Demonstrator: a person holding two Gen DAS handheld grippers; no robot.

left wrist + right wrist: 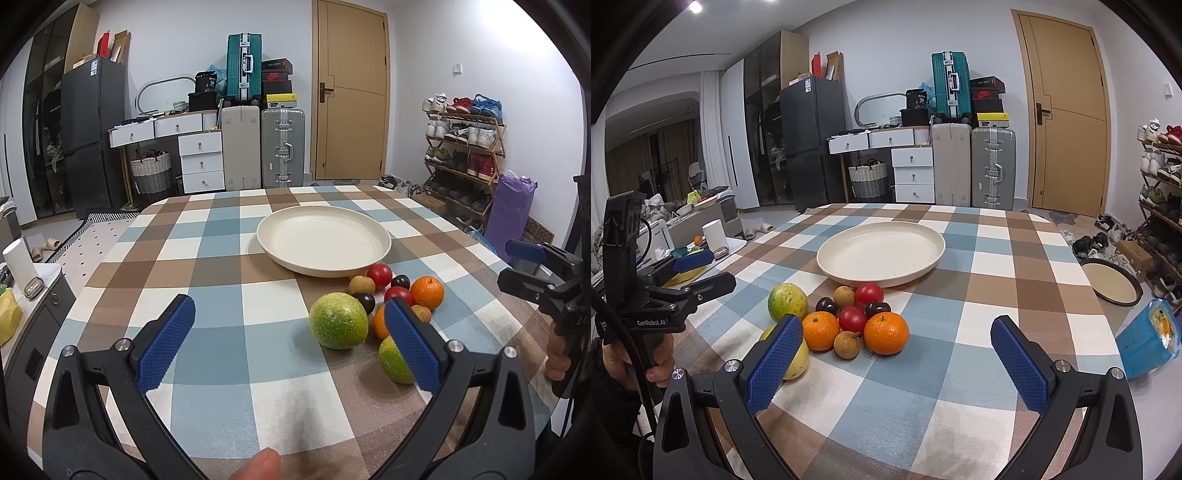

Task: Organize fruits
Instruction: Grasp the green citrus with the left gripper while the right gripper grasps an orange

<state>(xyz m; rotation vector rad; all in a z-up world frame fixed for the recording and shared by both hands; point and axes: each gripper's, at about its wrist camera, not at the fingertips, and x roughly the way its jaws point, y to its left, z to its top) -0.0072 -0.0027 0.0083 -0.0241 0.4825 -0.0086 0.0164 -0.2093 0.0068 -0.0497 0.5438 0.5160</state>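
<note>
Your left gripper [288, 343] and right gripper [897, 365] both hang over the near desk [979, 266] edge, fingers spread, holding nothing.
Fruit pile [849, 314] sits ahead between them, just before the empty plate [881, 254]; the right looks nearer: two oranges, two tomatoes, two plums, two longans, two green fruits.

Count, fruit on bench [960, 387], all in one cluster at 6 o'clock of plate:
- oranges x2 [886, 333] [820, 330]
- green-yellow citrus x2 [787, 302] [798, 360], 2nd partly hidden behind claw pad
- red tomatoes x2 [869, 293] [852, 318]
- dark plums x2 [878, 308] [826, 305]
- brown longans x2 [844, 296] [847, 345]

Total 10 pcs.
Plate [849, 275] x1, cream.
Claws x2: left [290, 341], right [897, 363], both w/ jaws apart.
</note>
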